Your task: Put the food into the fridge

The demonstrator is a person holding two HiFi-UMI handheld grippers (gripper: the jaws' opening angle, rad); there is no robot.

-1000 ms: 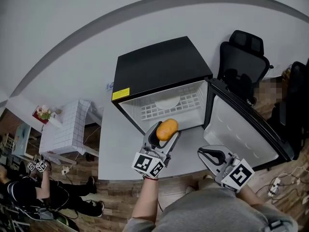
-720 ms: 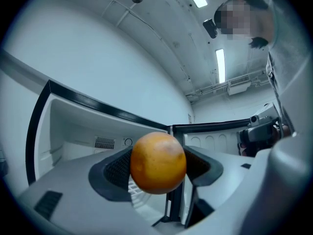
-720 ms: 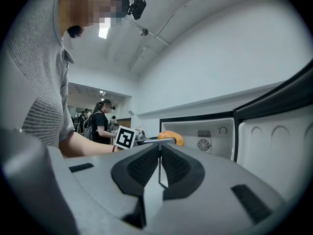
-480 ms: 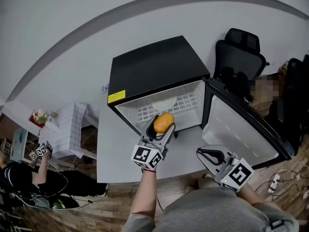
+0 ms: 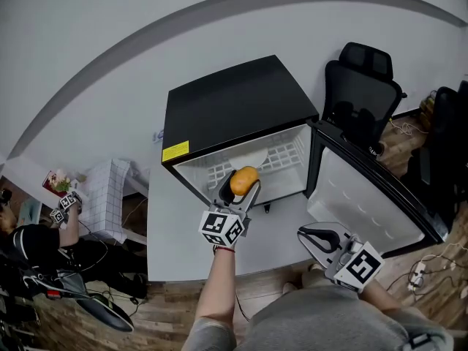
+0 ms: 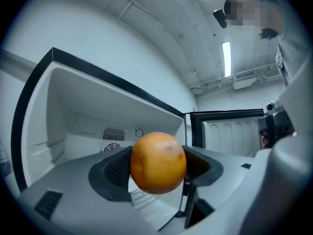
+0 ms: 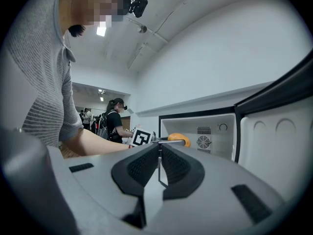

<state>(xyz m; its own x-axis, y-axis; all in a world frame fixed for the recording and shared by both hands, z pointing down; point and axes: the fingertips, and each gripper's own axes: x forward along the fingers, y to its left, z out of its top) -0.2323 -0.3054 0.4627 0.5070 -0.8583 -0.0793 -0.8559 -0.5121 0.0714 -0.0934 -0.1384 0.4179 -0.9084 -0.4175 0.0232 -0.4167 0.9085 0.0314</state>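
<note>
A small black fridge stands on a white table, its door swung open to the right. My left gripper is shut on an orange, held at the fridge's opening over the white wire shelf. In the left gripper view the orange sits between the dark pads, with the white fridge interior straight ahead. My right gripper hangs low by the open door, shut and holding nothing; its view shows the pads almost together with nothing between them, and the orange beyond.
A white plate lies at the back of the fridge shelf. A black office chair stands behind the door. A white tiled stand is at the left, and another person crouches on the wooden floor.
My left gripper has carried the orange forward and up, from in front of the fridge to its opening. The right gripper has stayed put.
</note>
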